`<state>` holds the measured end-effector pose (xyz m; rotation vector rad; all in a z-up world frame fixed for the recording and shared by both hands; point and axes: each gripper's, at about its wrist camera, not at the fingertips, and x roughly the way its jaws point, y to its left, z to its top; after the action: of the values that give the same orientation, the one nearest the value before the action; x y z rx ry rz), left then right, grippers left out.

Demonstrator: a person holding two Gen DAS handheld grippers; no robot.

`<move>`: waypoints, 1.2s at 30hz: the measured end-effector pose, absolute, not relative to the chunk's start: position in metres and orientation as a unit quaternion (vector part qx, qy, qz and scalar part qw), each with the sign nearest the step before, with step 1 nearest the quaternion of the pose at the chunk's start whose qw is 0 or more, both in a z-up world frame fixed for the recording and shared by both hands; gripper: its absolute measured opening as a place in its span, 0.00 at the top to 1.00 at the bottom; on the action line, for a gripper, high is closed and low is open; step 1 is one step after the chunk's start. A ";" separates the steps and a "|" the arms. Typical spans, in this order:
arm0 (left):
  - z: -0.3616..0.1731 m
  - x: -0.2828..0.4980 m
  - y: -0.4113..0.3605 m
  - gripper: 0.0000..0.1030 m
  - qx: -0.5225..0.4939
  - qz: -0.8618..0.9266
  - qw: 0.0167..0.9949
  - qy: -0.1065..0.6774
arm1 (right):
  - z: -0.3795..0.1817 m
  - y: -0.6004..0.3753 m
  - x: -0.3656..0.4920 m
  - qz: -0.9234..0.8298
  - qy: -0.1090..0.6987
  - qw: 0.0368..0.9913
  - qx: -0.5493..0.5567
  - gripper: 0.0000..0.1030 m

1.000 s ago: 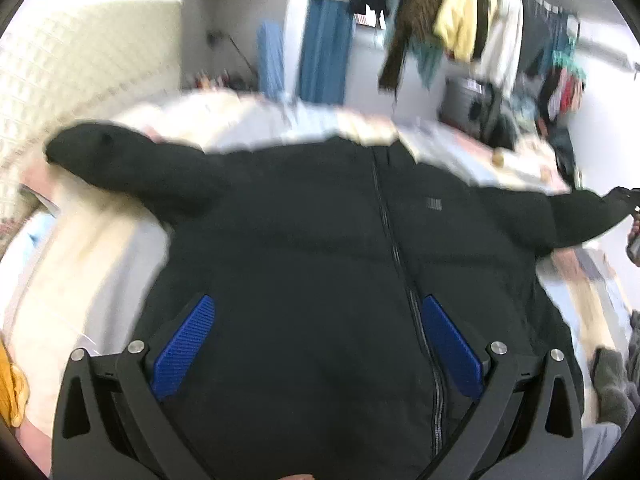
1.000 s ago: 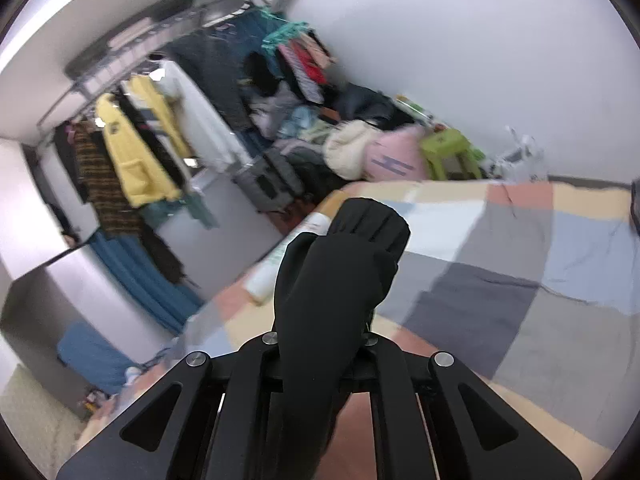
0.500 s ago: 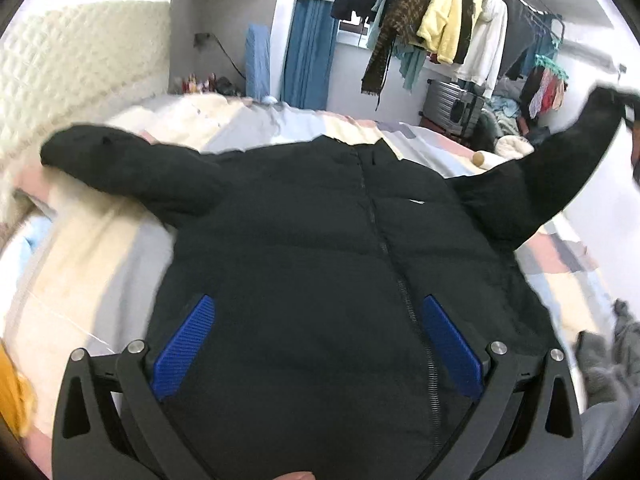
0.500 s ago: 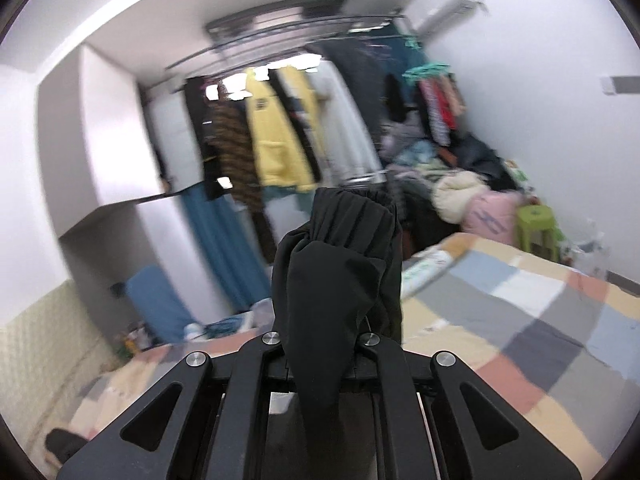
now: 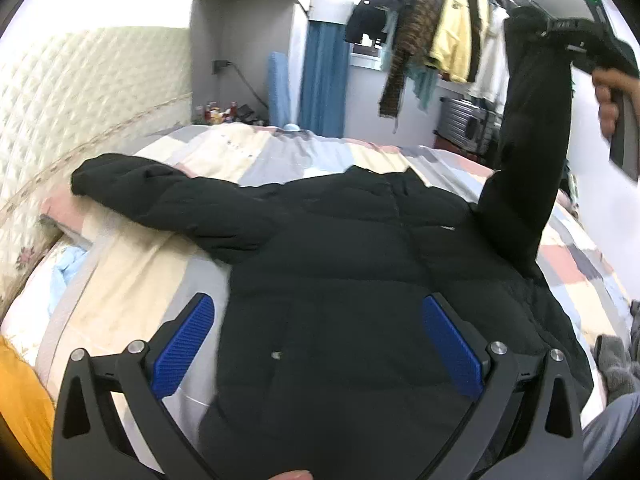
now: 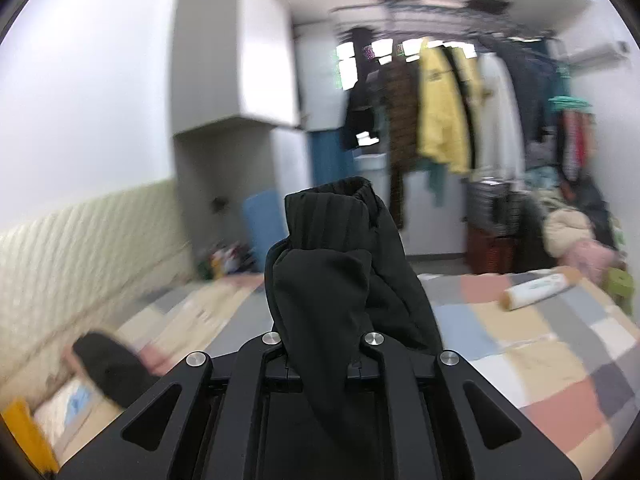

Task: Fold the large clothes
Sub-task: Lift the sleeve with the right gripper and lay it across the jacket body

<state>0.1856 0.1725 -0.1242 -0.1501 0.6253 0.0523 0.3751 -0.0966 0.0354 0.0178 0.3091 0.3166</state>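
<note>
A black puffer jacket point(image 5: 360, 280) lies front-up on the patchwork bed point(image 5: 168, 264). Its left sleeve point(image 5: 160, 196) stretches flat toward the headboard side. My left gripper point(image 5: 316, 336) is open with blue pads point(image 5: 184, 344), hovering over the jacket's lower body, empty. My right gripper point(image 6: 324, 360) is shut on the jacket's right sleeve cuff point(image 6: 340, 248) and holds it high in the air; in the left wrist view that sleeve point(image 5: 524, 160) stands almost upright from the shoulder, with the right gripper point(image 5: 560, 28) at the top right.
A padded headboard wall point(image 5: 80, 92) runs along the left. A clothes rack point(image 6: 444, 108) with hanging coats stands past the bed's far end, beside a suitcase point(image 5: 464, 124). A roll point(image 6: 540, 288) lies on the bed's right side. Grey clothes point(image 5: 616, 360) lie at the right edge.
My right gripper has lifted the right sleeve from lying out flat to nearly upright and swung it toward the jacket's body. The left gripper stayed open over the jacket.
</note>
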 end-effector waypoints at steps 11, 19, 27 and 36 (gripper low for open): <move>-0.133 0.187 0.210 0.00 -0.119 0.041 0.943 0.308 | -0.093 0.032 0.378 0.269 0.226 0.936 -0.012 0.91; -0.144 0.192 0.229 0.00 -0.138 0.053 0.937 0.316 | -0.188 0.066 0.385 0.304 0.292 0.907 -0.012 0.90; -0.162 0.194 0.253 0.00 -0.154 0.076 0.926 0.337 | -0.266 0.080 0.379 0.298 0.355 0.886 -0.029 0.90; -0.164 0.194 0.256 0.00 -0.178 0.068 0.924 0.332 | -0.243 0.076 0.379 0.320 0.356 0.878 -0.018 0.88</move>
<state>0.1943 0.2562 -0.1637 -0.3646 0.6805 0.1397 0.3793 0.0760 -0.2430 -0.0380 0.7427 0.6665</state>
